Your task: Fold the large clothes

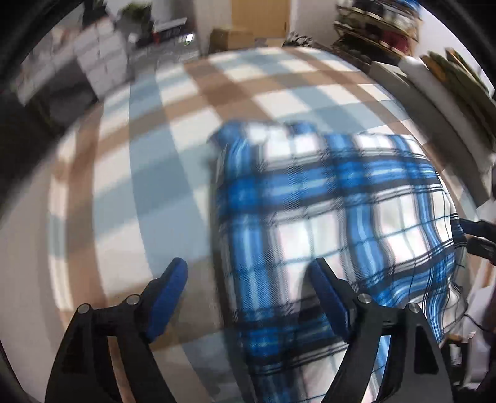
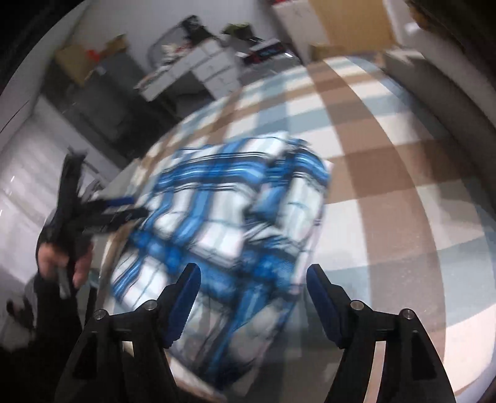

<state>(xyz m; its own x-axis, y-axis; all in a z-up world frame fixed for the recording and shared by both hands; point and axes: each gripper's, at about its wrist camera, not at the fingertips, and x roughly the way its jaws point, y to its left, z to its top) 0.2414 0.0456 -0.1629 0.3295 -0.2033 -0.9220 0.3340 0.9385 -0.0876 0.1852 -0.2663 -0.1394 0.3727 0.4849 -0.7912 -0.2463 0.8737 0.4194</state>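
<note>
A blue, white and black plaid garment lies folded in a rough rectangle on the table's checked cloth. My left gripper hovers open over the garment's near left edge, with nothing between its blue pads. In the right wrist view the same garment lies blurred in the middle. My right gripper stands open above its near side, empty. The left gripper shows at that view's left, held by a hand. The right gripper's fingers peek in at the garment's right edge.
The beige, light blue and white checked cloth covers a wide table. A white drawer unit and cardboard boxes stand beyond the far edge. Cluttered shelves stand at the back right.
</note>
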